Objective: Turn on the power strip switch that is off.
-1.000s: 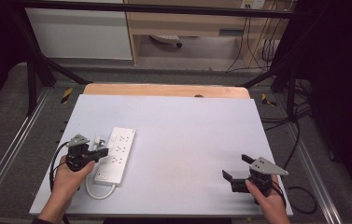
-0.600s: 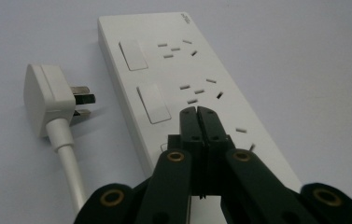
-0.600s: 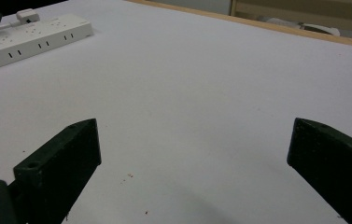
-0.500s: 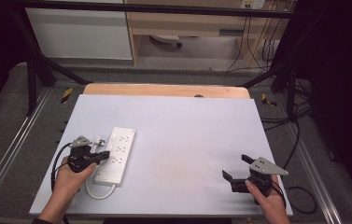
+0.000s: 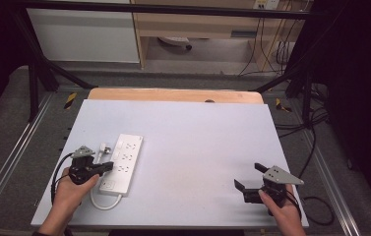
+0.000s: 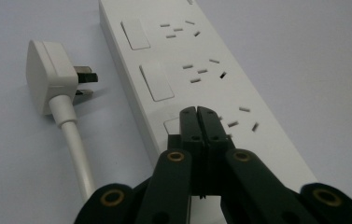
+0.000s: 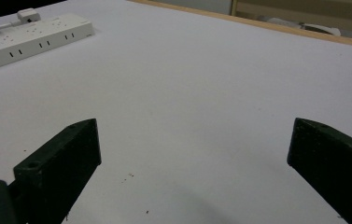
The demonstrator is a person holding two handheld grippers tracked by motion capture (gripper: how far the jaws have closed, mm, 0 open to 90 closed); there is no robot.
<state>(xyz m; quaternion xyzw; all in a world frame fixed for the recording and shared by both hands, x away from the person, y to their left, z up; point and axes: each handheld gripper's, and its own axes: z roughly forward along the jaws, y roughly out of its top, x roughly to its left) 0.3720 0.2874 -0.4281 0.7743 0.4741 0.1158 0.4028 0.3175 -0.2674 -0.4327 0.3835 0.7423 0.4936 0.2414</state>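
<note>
high view: above, facing down on counter [image 5: 183,128] | gripper views: close behind own fingers | shared: power strip [image 5: 122,162]

left claw [image 6: 197,112] closed, right claw [image 7: 192,154] agape

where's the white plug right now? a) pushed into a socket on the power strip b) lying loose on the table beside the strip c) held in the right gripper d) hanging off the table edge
b: in the left gripper view the plug lies on the table beside the power strip, its prongs bare and pointing toward the strip, while the left gripper has its jaws closed together over the strip, holding nothing.
</note>
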